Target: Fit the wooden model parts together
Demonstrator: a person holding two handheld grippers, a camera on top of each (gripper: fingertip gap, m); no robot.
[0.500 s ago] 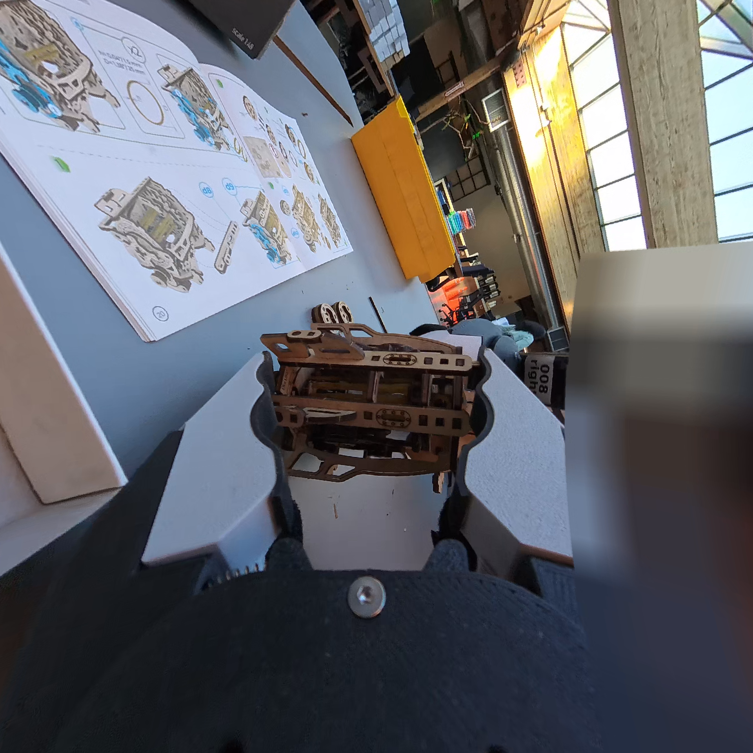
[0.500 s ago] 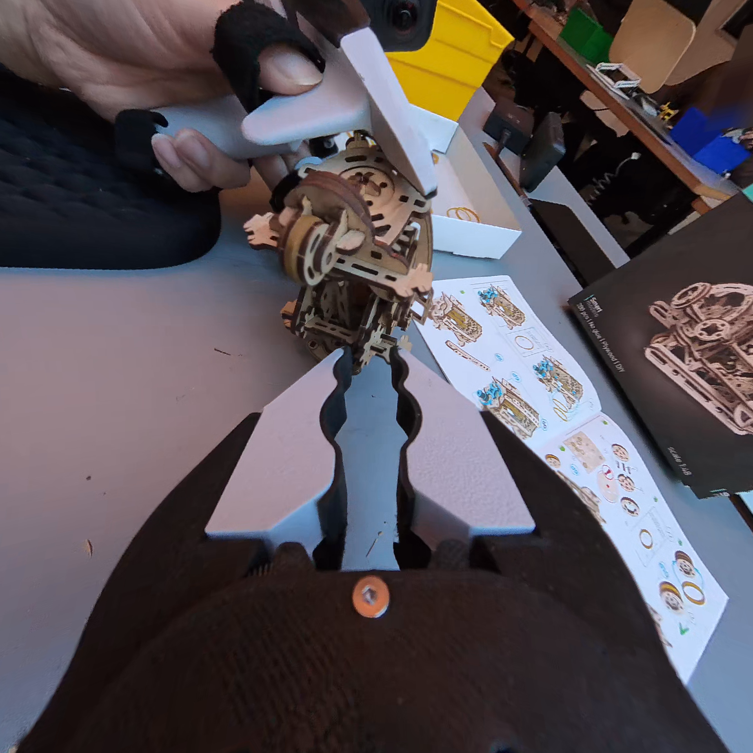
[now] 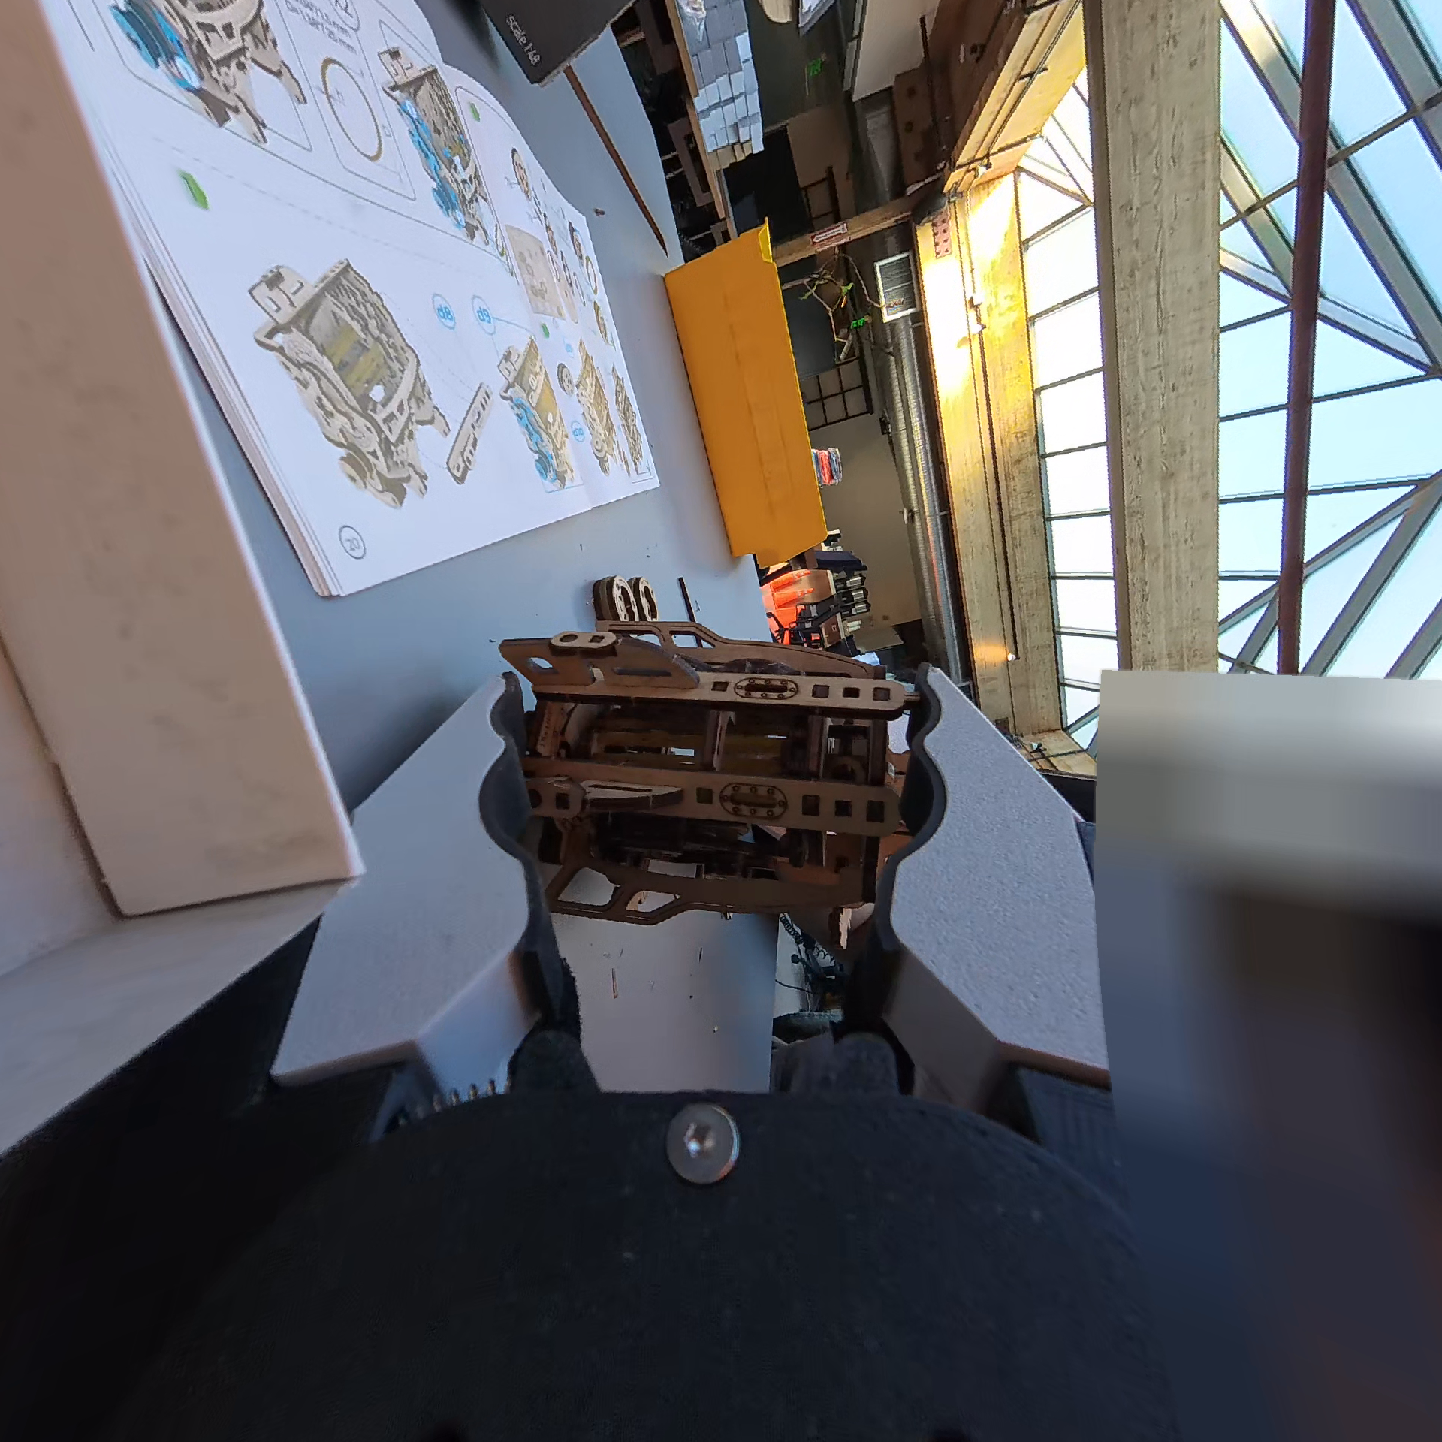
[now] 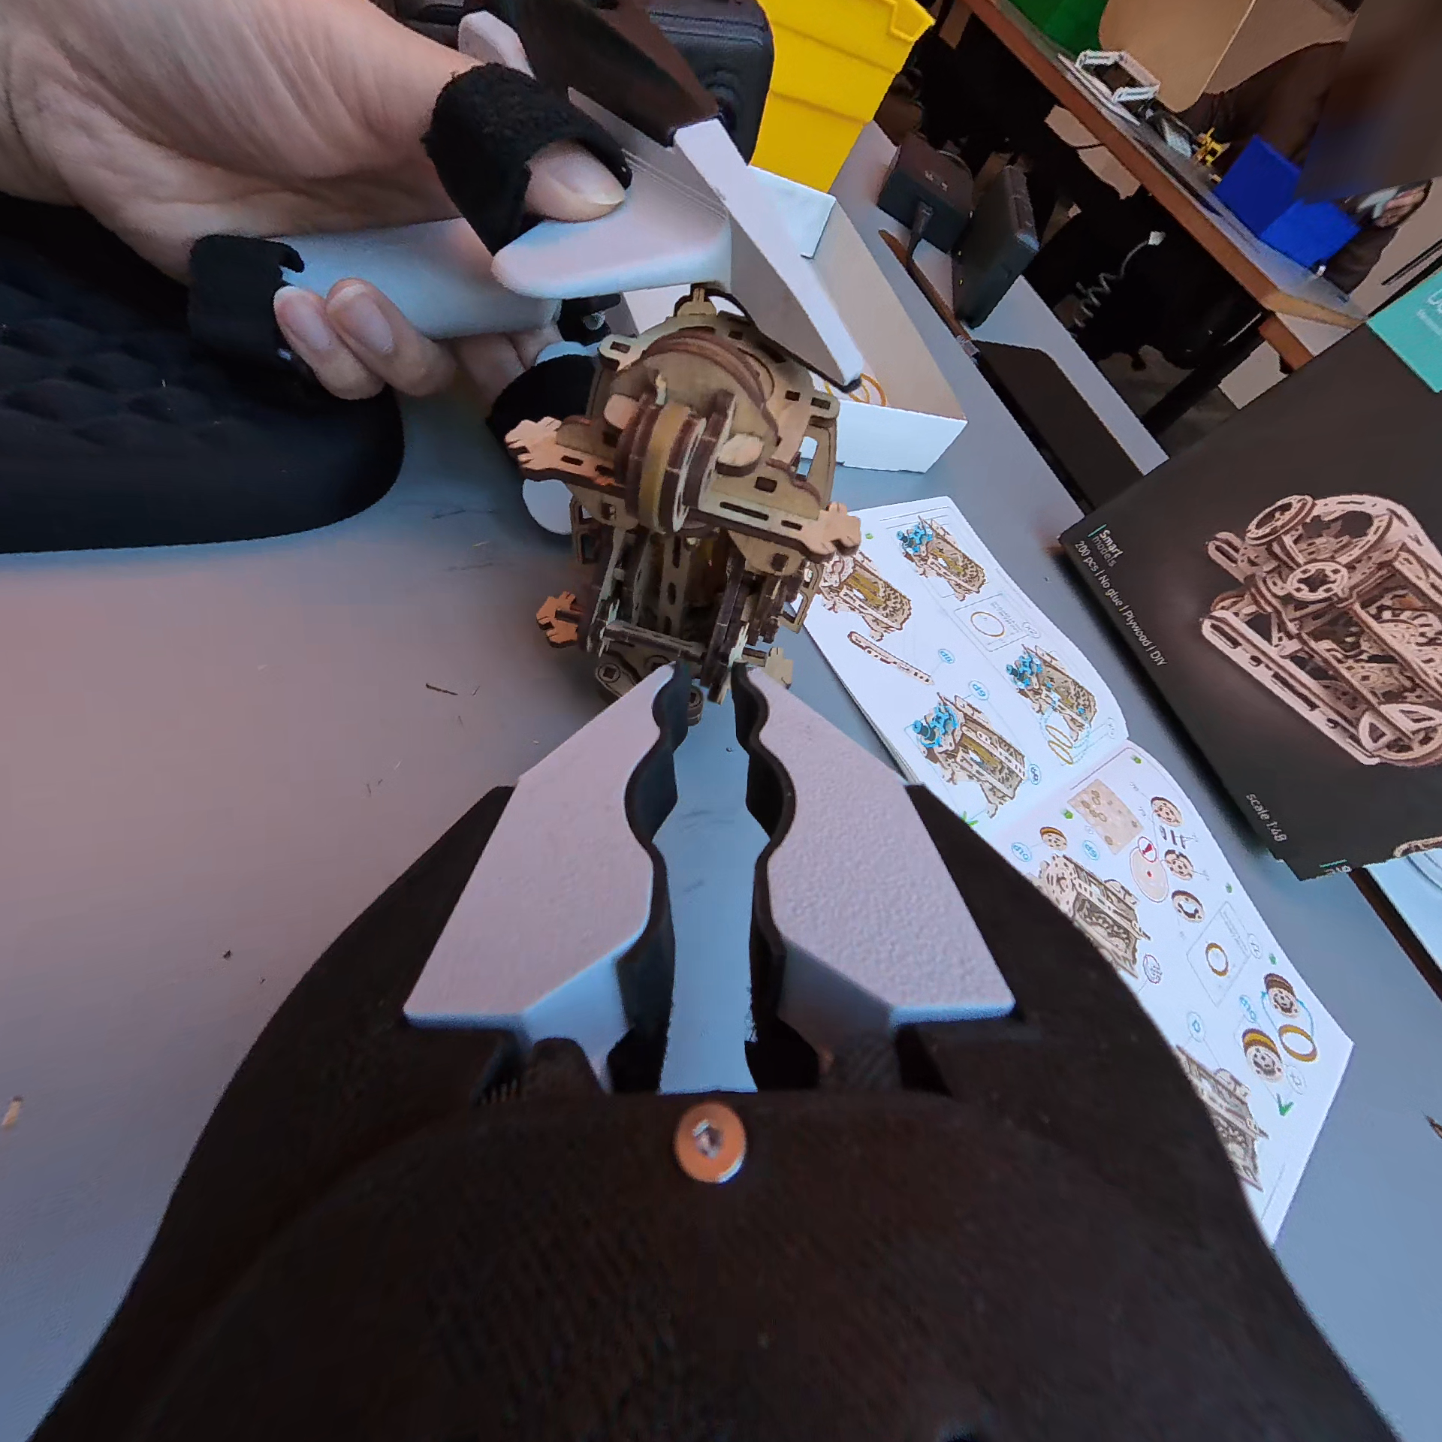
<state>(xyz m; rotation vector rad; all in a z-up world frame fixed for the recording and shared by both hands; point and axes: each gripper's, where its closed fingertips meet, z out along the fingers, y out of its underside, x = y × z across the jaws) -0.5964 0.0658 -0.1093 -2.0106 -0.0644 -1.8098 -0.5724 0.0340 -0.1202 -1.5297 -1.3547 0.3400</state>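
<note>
My left gripper is shut on the wooden model, clamping its slotted frame across its width and holding it above the grey table. In the right wrist view a hand holds that gripper by its grey finger over the model. The model hangs with a round geared end facing me. My right gripper is nearly closed, and its tips pinch a small wooden part at the model's lower end.
An open instruction booklet lies right of the model. A black kit box is further right. A white box, a yellow bin and a black pad are behind. Two small wooden wheels lie on the table. The gap from one gripper's tips to the other's is roughly 5 cm.
The left gripper has tilted and shifted the model slightly, so its lower end sits right at my right fingertips. Both grips look unchanged.
</note>
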